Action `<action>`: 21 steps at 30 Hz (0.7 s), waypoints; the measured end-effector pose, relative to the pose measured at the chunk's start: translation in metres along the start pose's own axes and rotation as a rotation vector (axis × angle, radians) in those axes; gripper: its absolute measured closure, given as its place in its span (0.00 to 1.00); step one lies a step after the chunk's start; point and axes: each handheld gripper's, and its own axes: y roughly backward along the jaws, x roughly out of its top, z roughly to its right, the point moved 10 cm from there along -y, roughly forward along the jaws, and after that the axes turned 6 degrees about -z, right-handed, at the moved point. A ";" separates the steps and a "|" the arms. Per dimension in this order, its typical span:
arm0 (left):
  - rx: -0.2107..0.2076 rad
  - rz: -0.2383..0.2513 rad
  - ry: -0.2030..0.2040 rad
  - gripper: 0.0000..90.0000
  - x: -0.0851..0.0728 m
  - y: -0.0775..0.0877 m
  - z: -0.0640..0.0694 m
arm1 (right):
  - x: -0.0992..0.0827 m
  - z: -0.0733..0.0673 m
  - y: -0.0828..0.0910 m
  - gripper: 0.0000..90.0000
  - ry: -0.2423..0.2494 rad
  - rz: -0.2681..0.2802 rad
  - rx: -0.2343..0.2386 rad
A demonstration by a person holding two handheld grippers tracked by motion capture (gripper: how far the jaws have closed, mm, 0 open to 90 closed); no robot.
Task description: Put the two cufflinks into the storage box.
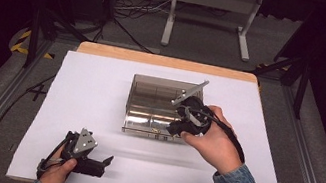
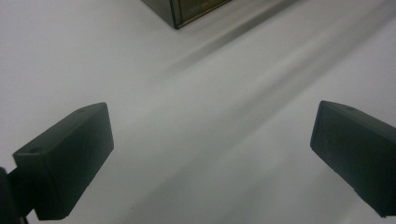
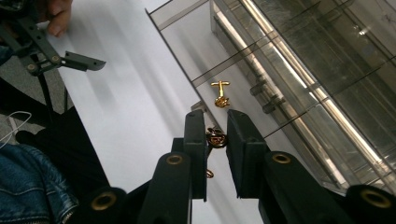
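From the high view, my right gripper (image 1: pixel 176 127) is lowered at the near right corner of the clear compartment box (image 1: pixel 149 100), which stands mid-bench on the white sheet (image 1: pixel 90 89), while my left gripper (image 1: pixel 105 161) rests well apart at the near left edge of the sheet. In the right gripper view, the right fingers (image 3: pixel 245 140) stand narrowly parted on either side of a small gold cufflink (image 3: pixel 216 137); they look close to clamped on it, though I cannot tell whether both pads actually touch, nor whether the piece is lifted or lying on the box floor. A second gold cufflink (image 3: pixel 221 94) lies just beyond, in the same front compartment by a thin divider. In the left gripper view, the left fingers (image 2: pixel 70 158) are spread wide over bare sheet with nothing between them, a corner of the box at the top edge. I judge the work as early to midway: one cufflink is at the grasp, the other untouched, and the transfer or sorting is not yet done.
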 end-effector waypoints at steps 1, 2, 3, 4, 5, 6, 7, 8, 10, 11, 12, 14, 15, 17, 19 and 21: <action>0.002 -0.002 -0.003 0.00 0.000 0.000 0.000 | 0.002 0.002 0.000 0.87 -0.002 0.000 -0.001; 0.003 -0.002 -0.003 0.00 0.000 0.000 0.000 | 0.003 0.004 -0.001 0.87 -0.002 -0.001 -0.003; 0.001 -0.002 0.000 0.00 0.000 0.000 0.000 | 0.005 0.006 -0.001 0.87 -0.004 -0.003 -0.005; 0.001 -0.001 0.002 0.00 0.000 0.000 0.000 | 0.006 0.008 -0.002 0.87 -0.009 -0.007 -0.005; -0.001 0.001 0.004 0.00 0.000 0.000 0.000 | 0.007 0.009 -0.003 0.87 -0.013 -0.009 -0.008; 0.000 0.002 0.003 0.00 0.000 0.000 0.000 | 0.008 0.010 -0.004 0.87 -0.017 -0.013 -0.008; 0.000 0.002 0.002 0.00 0.000 0.000 0.000 | 0.009 0.013 -0.006 0.87 -0.020 -0.016 -0.008; 0.000 0.002 0.002 0.00 0.000 0.000 0.000 | 0.009 0.014 -0.007 0.87 -0.025 -0.018 -0.009; 0.001 0.001 -0.001 0.00 0.000 0.000 0.000 | 0.011 0.016 -0.009 0.87 -0.032 -0.018 -0.002; 0.000 0.001 -0.001 0.00 0.000 0.000 0.000 | 0.011 0.016 -0.010 0.87 -0.034 -0.018 0.005; 0.000 0.001 -0.001 0.00 0.000 0.000 0.000 | 0.012 0.017 -0.011 0.87 -0.038 -0.017 0.009; 0.000 0.002 -0.001 0.00 0.000 0.000 0.000 | 0.014 0.019 -0.012 0.87 -0.046 -0.012 0.011; -0.001 0.001 0.000 0.00 0.000 0.000 0.000 | 0.015 0.019 -0.013 0.87 -0.046 -0.012 0.014; 0.000 0.002 0.001 0.00 0.000 0.000 0.000 | 0.017 0.022 -0.014 0.87 -0.049 -0.011 0.013; 0.000 0.001 0.001 0.00 0.000 0.000 0.000 | 0.018 0.025 -0.015 0.87 -0.060 -0.012 0.010; 0.000 0.001 0.000 0.00 0.000 0.000 0.000 | 0.019 0.027 -0.016 0.87 -0.067 -0.010 0.010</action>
